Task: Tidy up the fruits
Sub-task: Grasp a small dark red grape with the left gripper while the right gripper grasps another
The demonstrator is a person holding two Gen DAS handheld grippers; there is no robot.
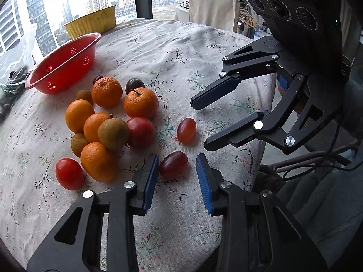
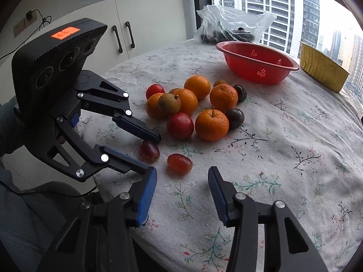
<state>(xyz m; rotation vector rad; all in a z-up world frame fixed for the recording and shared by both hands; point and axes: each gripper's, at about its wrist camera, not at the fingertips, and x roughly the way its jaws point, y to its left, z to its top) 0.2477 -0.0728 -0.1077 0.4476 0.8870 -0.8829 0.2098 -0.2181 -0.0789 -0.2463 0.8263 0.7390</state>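
A pile of fruit lies on the flowered tablecloth: oranges (image 1: 140, 102) (image 2: 212, 124), brown longans (image 1: 113, 133), red tomatoes (image 1: 69, 173) (image 2: 180, 125) and dark plums (image 1: 135, 85). Two red grapes lie apart near the table edge. My left gripper (image 1: 177, 162) (image 2: 150, 151) is open around the nearer grape (image 1: 173, 164) (image 2: 149, 150), not closed on it. My right gripper (image 2: 182, 176) (image 1: 199, 124) is open and empty, just short of the other grape (image 2: 179, 163) (image 1: 186, 130). A red colander (image 1: 64, 64) (image 2: 257, 62) stands empty behind the pile.
A yellow container (image 1: 93, 23) (image 2: 322, 69) sits by the window behind the colander. A clear plastic bag (image 2: 231, 25) with dark fruit lies at the table's far side. The table edge (image 1: 261, 158) runs close to both grapes. White cabinets (image 2: 127, 29) stand beyond the table.
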